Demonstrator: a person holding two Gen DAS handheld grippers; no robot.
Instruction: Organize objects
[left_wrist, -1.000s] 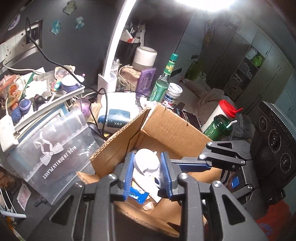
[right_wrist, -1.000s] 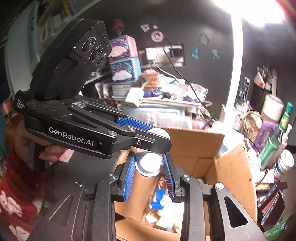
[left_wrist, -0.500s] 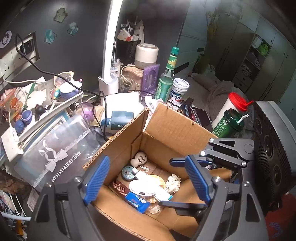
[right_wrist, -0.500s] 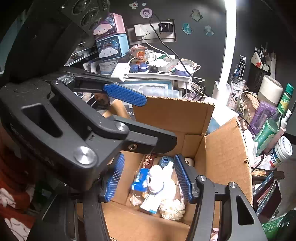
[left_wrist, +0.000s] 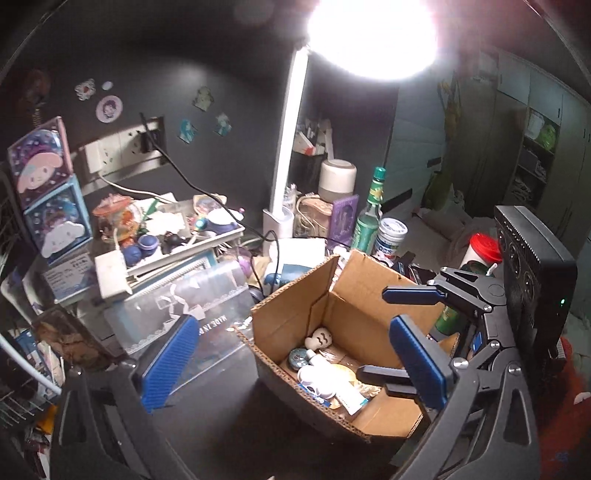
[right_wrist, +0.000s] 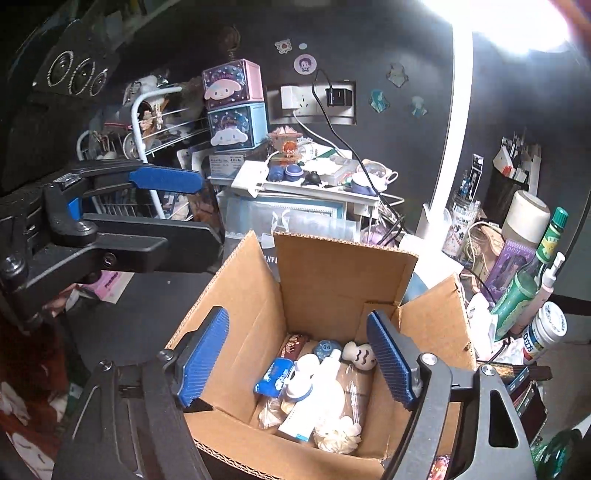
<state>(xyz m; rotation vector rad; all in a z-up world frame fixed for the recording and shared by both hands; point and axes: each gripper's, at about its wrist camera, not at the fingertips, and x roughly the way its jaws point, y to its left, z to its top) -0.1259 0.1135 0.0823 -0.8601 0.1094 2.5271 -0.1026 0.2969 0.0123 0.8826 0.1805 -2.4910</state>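
Over the open cardboard box (right_wrist: 332, 280) on the cluttered bench (left_wrist: 229, 428), both sets of tongs hang released, nothing between their blue pads. A second ago each was clamped on a white round-capped thing above the box; their jaws have just been opening, the left tongs (left_wrist: 295, 365) now very wide and pulled back toward the box's near corner, the right tongs (right_wrist: 295, 365) spread above the box's inside. That white thing (right_wrist: 306, 376) now lies on the box floor among a blue packet (right_wrist: 271, 376), a tube (right_wrist: 295, 424) and a small white figure (right_wrist: 360, 356). So this drop looks finished. The green bottle (right_wrist: 532, 280) and white jar (right_wrist: 546, 328) beside the box seem likely next candidates.
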